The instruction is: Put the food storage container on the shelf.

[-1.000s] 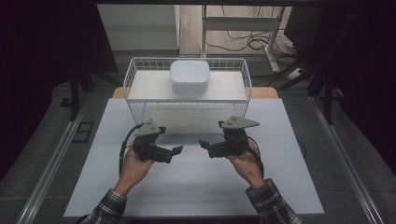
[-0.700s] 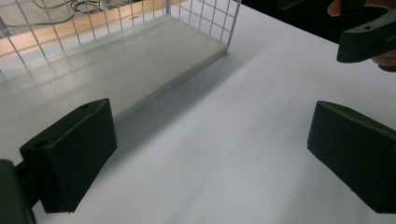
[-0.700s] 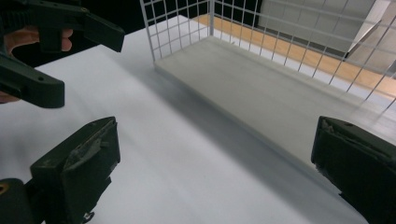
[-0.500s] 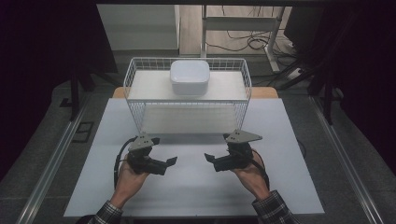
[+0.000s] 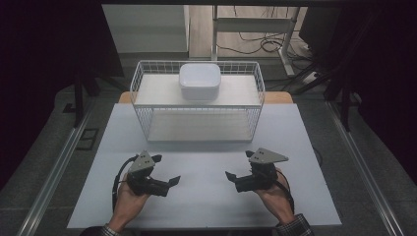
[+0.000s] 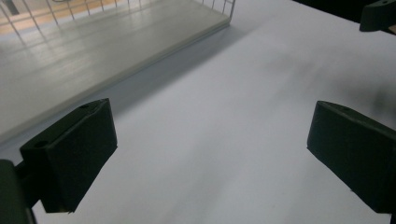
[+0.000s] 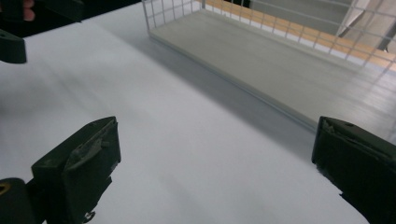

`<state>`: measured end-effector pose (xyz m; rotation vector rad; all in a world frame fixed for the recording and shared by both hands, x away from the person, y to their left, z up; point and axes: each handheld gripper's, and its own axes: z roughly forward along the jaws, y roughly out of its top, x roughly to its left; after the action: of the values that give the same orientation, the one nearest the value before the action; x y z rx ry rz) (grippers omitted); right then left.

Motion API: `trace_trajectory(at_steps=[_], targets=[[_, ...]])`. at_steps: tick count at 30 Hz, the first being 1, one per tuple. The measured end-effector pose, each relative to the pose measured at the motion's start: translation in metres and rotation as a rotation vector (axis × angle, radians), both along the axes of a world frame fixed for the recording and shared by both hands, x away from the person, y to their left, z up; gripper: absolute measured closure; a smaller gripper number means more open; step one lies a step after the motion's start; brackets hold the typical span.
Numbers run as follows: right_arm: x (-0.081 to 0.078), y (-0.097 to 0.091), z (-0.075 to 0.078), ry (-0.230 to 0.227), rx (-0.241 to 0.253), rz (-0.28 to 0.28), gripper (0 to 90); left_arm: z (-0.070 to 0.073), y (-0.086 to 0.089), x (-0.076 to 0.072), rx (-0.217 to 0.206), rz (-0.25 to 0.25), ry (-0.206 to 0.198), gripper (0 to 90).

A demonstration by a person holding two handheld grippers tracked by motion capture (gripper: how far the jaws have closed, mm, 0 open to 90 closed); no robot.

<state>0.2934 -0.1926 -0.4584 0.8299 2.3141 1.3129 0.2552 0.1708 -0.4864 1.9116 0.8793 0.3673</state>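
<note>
On the desk (image 5: 206, 147), near edge: left tongs (image 5: 167, 174) and right tongs (image 5: 235, 173) both gape wide, holding nothing, well short of the wire basket (image 5: 196, 105).

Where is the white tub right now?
In the high view the white tub sits on the top shelf of the wire rack, about mid-width, at the far end of the table, apart from both hand-held grippers.

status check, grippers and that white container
Left gripper and right gripper open, empty. White container on wire rack top shelf. Nothing between.
</note>
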Motion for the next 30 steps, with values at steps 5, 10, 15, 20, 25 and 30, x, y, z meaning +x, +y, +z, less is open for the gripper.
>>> trace_trajectory(at_steps=[5, 10, 15, 20, 25, 30], targets=[[-0.007, -0.015, -0.006, -0.017, 0.008, -0.034, 1.2, -0.008, 0.008, -0.008, 0.023, 0.02, 0.01, 1.0], [-0.013, -0.029, -0.009, -0.032, 0.016, -0.064, 1.2, -0.013, 0.017, -0.017, 0.049, 0.043, 0.011, 0.9], [-0.019, -0.04, -0.013, -0.027, 0.012, -0.09, 1.2, -0.018, 0.027, -0.023, 0.058, 0.058, 0.037, 0.9], [-0.023, -0.048, -0.019, -0.028, -0.011, -0.116, 1.2, -0.024, 0.035, -0.027, 0.067, 0.076, 0.055, 0.7], [-0.028, -0.055, -0.025, -0.013, -0.027, -0.132, 1.2, -0.032, 0.041, -0.029, 0.077, 0.093, 0.093, 0.5], [-0.03, -0.062, -0.032, -0.003, -0.037, -0.151, 1.2, -0.041, 0.045, -0.032, 0.08, 0.097, 0.129, 0.1]])
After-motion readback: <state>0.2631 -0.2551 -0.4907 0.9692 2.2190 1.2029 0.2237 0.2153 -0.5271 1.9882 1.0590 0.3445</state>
